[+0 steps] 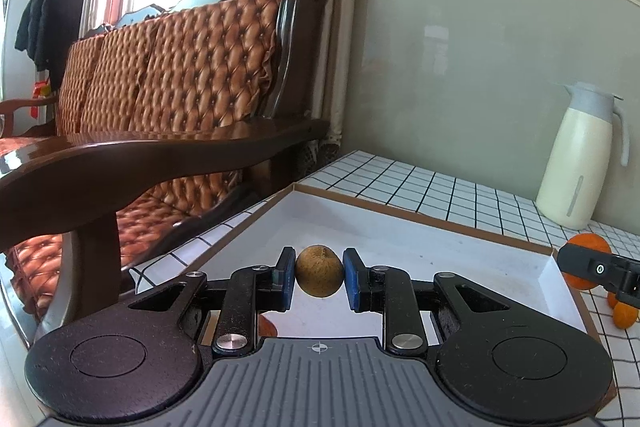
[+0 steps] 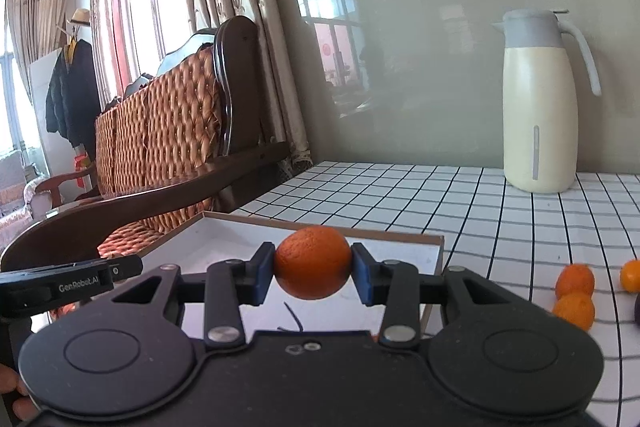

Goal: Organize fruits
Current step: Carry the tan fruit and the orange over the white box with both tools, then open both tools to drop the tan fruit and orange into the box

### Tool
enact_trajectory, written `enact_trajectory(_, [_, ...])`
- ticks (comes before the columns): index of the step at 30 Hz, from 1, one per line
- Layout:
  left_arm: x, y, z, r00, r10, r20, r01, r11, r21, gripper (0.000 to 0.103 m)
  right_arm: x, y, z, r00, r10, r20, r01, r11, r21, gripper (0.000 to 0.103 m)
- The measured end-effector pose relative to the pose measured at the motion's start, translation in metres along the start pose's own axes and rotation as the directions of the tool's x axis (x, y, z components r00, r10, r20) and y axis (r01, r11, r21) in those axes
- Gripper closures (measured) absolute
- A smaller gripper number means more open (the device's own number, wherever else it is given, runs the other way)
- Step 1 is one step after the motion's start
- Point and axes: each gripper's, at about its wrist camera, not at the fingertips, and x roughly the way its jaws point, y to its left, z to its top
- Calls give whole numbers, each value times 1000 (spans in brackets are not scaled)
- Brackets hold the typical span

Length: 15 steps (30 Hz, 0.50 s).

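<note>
My left claw (image 1: 319,275) is clamped on a small brown fruit (image 1: 319,271), both blue pads (image 1: 353,279) pressed to its sides. I hold it above the white floor of the tray (image 1: 400,239), a shallow box with a brown rim that lies on the checked worktop (image 1: 440,193). Whether the fruit touches the tray floor I cannot tell.

My right claw (image 2: 313,269) grips an orange (image 2: 313,263) between its pads, raised over the near part of the same tray (image 2: 400,251). From the left camera I see the tip of the right claw (image 1: 596,269) at the tray's right edge, with the orange (image 1: 586,243) partly hidden behind it. From the right camera the left claw (image 2: 72,283) shows as a dark bar at the left, over the tray.

On the worktop (image 2: 480,211) right of the tray lie loose oranges (image 2: 575,279): two touching each other, a third just beside them at the frame edge. A cream jug (image 2: 538,115) with a grey lid stands upright near the wall, well apart from the tray. A wooden sofa (image 1: 180,87) with quilted orange cushions stands beside the worktop, on its left.
</note>
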Motion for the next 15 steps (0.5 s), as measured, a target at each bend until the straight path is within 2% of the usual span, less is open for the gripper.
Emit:
enact_trajectory(7, [17,3,12,1000,24,13,-24,1000,9,77,20,-1,5,1000,1,2,-1,999,-34,71])
enact_trajectory(15, [36,6,10,998,53,-23,-53,998,-13,77,33,-14,0,999,-41,-32,40,999,-13,71])
